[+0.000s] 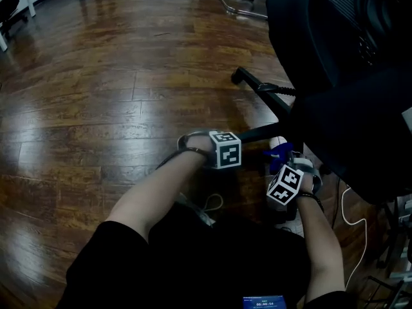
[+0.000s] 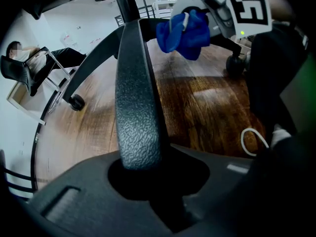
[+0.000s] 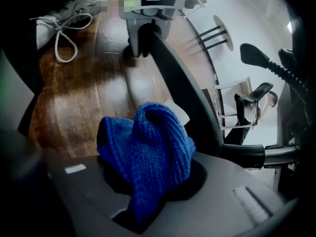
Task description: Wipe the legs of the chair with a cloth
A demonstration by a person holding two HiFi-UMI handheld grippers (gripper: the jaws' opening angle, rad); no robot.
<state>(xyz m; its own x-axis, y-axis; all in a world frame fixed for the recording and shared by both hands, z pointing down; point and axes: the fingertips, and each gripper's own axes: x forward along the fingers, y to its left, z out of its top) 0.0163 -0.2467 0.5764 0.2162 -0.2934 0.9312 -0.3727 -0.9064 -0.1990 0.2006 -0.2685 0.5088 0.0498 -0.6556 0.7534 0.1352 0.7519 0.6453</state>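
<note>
Left gripper (image 2: 143,169): jaws clamped on a black chair leg (image 2: 136,98), toward its outer end, above the wood floor (image 1: 96,108). Right gripper (image 3: 148,191), to the right: jaws closed on the bunched blue cloth (image 3: 145,152), held just beside the same leg. Cloth-to-leg contact cannot be determined.

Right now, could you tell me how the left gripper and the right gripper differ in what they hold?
The left gripper is clamped on the black, textured chair leg; the right gripper pinches a bunched blue cloth. The left's load is rigid, the right's soft and folded. Both are shut and angled downward.
</note>
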